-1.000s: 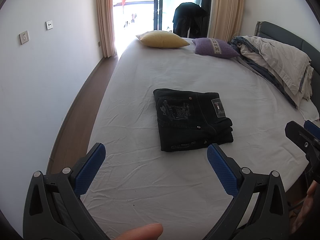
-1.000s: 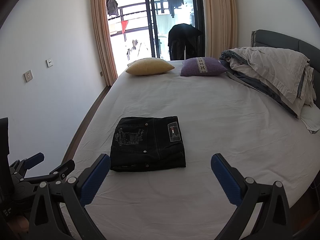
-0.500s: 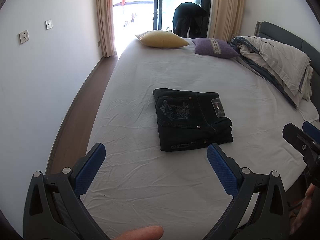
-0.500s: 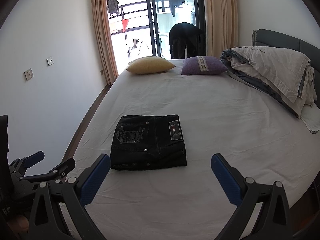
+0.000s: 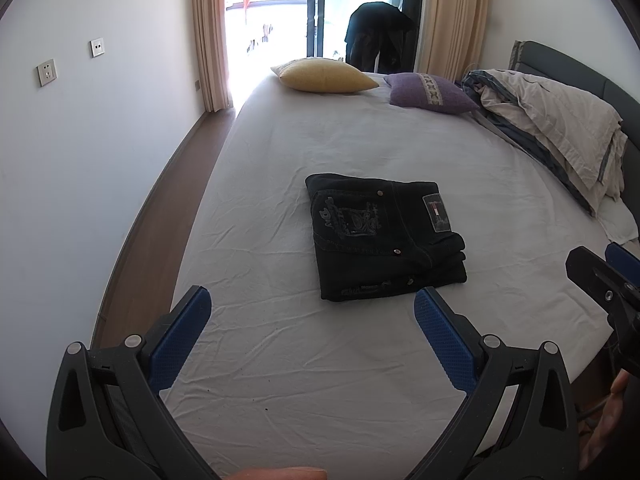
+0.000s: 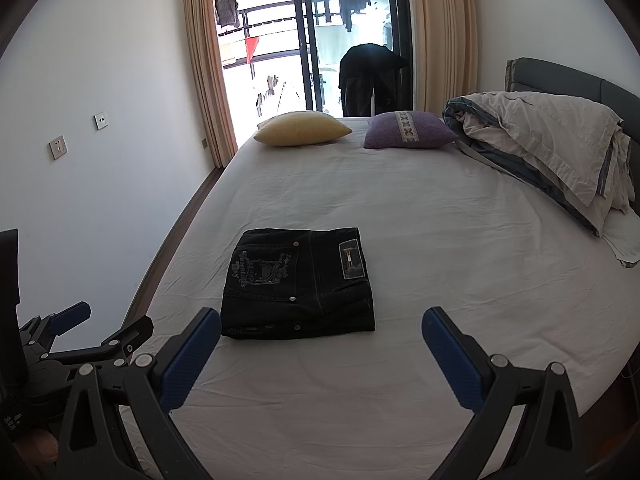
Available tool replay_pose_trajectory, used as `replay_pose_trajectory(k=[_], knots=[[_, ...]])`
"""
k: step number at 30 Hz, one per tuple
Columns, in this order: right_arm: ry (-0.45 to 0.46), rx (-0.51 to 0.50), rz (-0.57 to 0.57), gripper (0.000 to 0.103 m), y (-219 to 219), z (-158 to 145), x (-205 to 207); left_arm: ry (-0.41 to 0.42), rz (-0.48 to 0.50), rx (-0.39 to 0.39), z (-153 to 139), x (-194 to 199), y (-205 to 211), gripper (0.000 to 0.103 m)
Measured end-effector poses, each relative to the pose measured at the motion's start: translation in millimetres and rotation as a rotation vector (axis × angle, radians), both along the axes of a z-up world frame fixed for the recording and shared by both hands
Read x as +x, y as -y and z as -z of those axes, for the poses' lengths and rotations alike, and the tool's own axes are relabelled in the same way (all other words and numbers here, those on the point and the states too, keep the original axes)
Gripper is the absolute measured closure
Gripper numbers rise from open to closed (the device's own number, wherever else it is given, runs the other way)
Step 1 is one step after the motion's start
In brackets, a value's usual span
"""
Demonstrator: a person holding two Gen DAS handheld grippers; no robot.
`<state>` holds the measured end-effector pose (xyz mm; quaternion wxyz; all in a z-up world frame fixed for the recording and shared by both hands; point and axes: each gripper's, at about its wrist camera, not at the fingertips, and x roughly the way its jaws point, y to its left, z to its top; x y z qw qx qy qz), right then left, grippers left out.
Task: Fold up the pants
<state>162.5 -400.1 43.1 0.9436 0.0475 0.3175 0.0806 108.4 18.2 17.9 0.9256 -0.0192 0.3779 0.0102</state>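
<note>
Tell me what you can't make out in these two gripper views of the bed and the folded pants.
- Pants: lower folded layers, hidden by the top layer, both views.
- Patch lettering: too small.
- Right gripper in the left view: cut off by the edge.
- Balcony: washed out by glare.

Barely any change. My right gripper (image 6: 320,332) tilted down and eased back a touch: pants (image 6: 299,283) and pillows (image 6: 303,128) sit higher in its frame. In my left view the right gripper (image 5: 608,276) at right edge slid slightly left and up. My fingertip (image 5: 276,473) at bottom edge shows less.
</note>
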Motion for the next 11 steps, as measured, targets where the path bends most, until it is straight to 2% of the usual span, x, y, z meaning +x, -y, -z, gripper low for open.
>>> replay_pose_trajectory(k=[11], knots=[[-0.004,0.001,0.001,0.0,1.2,1.0,-0.4,-0.006,-0.006,0.004,6.7,-2.7,3.0,0.0]])
